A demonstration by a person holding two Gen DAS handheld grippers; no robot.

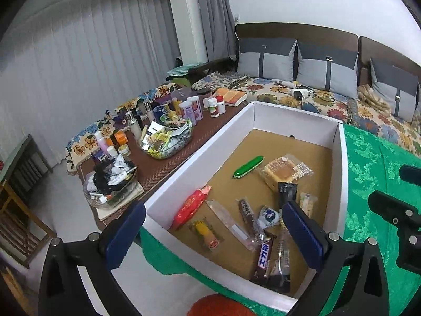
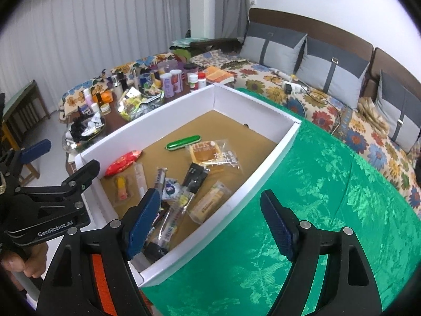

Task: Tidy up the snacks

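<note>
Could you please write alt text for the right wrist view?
An open right gripper hovers over a white box of wrapped snacks on a green cloth; the left gripper is at left, a cluttered table and sofa behind.

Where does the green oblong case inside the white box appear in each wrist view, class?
Left wrist view: green case lies just right of picture centre, on the box floor, left of the bread packet.
Right wrist view: green case sits left of centre, up-left of the bread packet.
Shared landmark: the white box's far corner.
</note>
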